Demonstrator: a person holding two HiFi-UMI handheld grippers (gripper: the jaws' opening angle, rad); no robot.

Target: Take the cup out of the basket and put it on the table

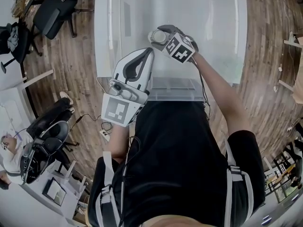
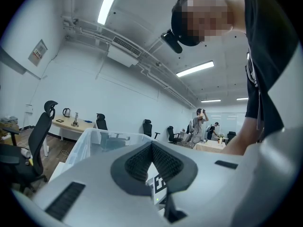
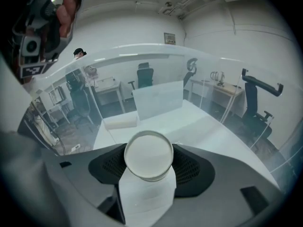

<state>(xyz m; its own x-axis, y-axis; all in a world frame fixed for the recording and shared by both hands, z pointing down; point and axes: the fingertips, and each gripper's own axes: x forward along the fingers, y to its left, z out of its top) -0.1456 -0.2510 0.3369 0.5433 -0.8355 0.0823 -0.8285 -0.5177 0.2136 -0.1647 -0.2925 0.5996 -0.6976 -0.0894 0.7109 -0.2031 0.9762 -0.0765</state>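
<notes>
White cup (image 3: 148, 155) in mid-air, clamped between dark fingers (image 3: 193, 167), near clear basket (image 1: 173, 90)

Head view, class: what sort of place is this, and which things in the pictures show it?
Most likely an open-plan office or lab: swivel office chairs on a wood-look floor, a desk with a kettle by the wall, and long ceiling strip lights.

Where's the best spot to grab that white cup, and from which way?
Grab the cup around its middle, squeezing both round sides, coming in sideways. The right gripper holds it that way now. The wall is round and smooth, so its padded fingers probably hug it well.
</notes>
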